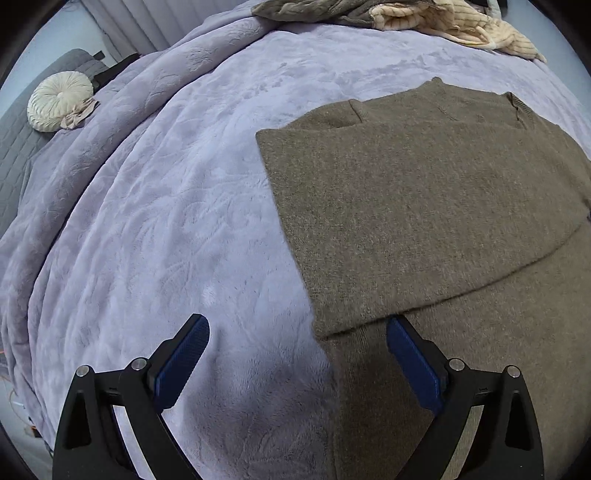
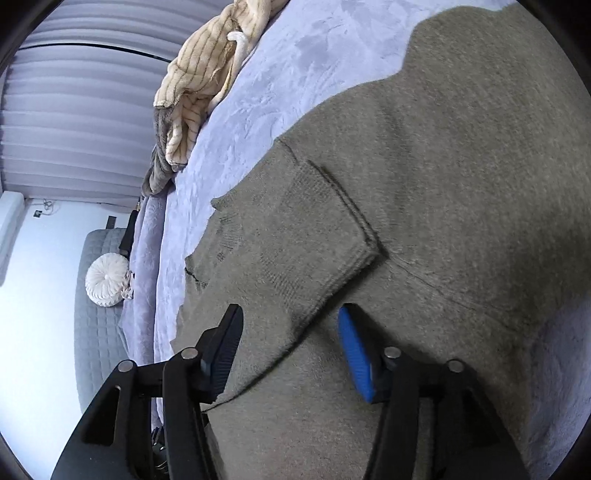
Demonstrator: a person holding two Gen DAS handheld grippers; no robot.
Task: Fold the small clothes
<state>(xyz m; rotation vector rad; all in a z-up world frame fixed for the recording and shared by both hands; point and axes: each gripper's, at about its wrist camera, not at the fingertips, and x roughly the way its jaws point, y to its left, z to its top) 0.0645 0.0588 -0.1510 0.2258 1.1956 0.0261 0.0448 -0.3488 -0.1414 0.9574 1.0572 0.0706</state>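
Sweater (image 1: 424, 206) lies ahead on the bed (image 1: 166, 221), long axis running away from me; my right tool (image 2: 291, 321), wide and empty, straddles its folded sleeve (image 2: 317, 236), nearer than my wide left tool (image 1: 297, 328).

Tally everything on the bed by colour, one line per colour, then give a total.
Olive-brown: 1, the sweater, part-folded on the lavender blanket
Cream with stripes: 1, the crumpled garment at the far edge
Grey-brown: 1, the crumpled cloth next to it
Off-white: 1, the round cushion on the grey quilt
Total: 4
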